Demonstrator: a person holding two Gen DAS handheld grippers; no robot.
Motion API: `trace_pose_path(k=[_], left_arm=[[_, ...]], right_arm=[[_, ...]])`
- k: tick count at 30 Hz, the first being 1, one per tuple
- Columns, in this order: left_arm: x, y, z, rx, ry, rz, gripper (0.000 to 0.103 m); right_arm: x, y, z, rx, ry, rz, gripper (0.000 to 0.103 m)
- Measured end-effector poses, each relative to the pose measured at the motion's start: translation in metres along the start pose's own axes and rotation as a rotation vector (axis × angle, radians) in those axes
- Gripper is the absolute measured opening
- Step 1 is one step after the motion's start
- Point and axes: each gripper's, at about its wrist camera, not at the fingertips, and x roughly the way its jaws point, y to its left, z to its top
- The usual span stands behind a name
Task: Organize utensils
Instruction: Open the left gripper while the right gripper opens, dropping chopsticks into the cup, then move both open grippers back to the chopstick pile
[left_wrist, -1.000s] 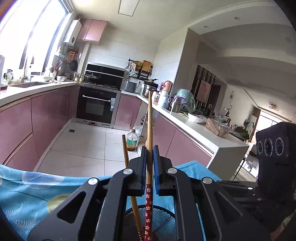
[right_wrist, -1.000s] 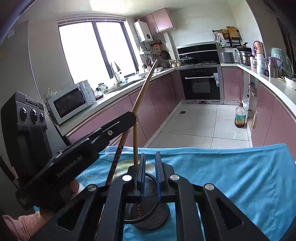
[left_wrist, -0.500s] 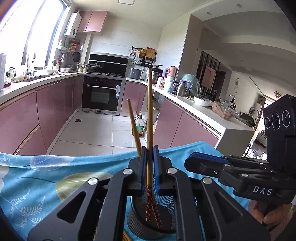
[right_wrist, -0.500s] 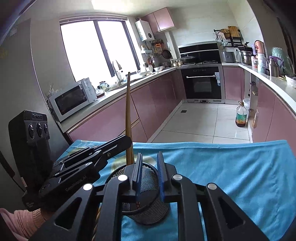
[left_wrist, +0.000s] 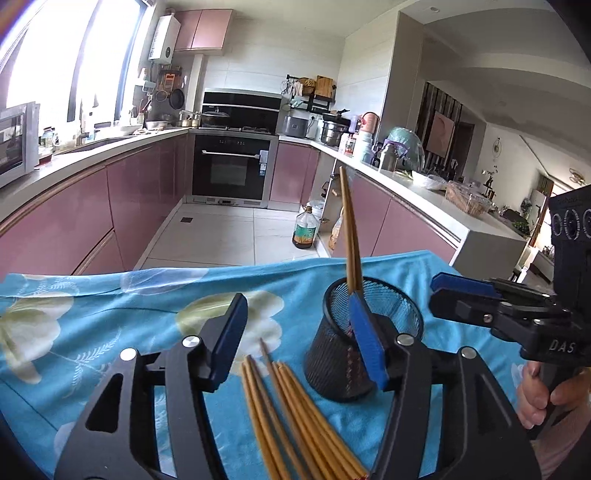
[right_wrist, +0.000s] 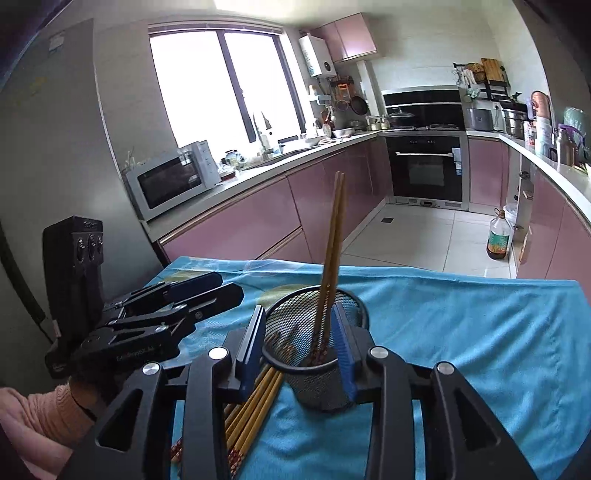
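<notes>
Left gripper (left_wrist: 299, 332) fingers gaping wide, gripping nothing; right gripper (right_wrist: 301, 343) fingers spreading around mesh cup (right_wrist: 317, 354), which is holding two chopsticks (right_wrist: 330, 258).

Black wire-mesh holder (left_wrist: 369, 332), round, open-topped, tapering wider toward the rim, upright on blue floral cloth. Two chopsticks (left_wrist: 351, 236) inside holder: tan bamboo, red patterned ends down, plain tips up, side by side, leaning on the rim. Loose bundle of chopsticks (left_wrist: 291, 417): same tan bamboo, lying flat on the cloth just beside holder's base, roughly parallel, fanned slightly, red patterned ends (right_wrist: 236, 456) away from holder.
</notes>
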Motion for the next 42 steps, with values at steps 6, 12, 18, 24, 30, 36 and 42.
trace_pose_path(k=[6,12,18,24,30,36,42], left_arm=[[-0.018,0.026,-0.032,-0.009,0.116,0.05,0.06],[-0.017,0.036,-0.064,0.025,0.23,0.071,0.058],[0.001,0.034,-0.076,0.016,0.334,0.066,0.047],[0.009,0.033,-0.083,0.014,0.381,0.042,0.038],[0.021,0.026,-0.086,0.033,0.418,0.039,0.034],[0.026,0.026,-0.085,0.037,0.424,0.043,0.031],[0.031,0.025,-0.081,0.051,0.445,0.04,0.03]], right_arm=[[0.01,0.032,-0.031,-0.076,0.114,0.042,0.035],[0.051,0.037,-0.064,-0.041,0.287,0.006,0.022],[0.068,0.042,-0.075,-0.023,0.338,-0.028,0.021],[0.074,0.043,-0.079,-0.01,0.358,-0.059,0.015],[0.077,0.044,-0.079,-0.009,0.364,-0.075,0.015],[0.08,0.045,-0.077,-0.022,0.37,-0.107,0.015],[0.087,0.047,-0.076,-0.032,0.381,-0.121,0.015]])
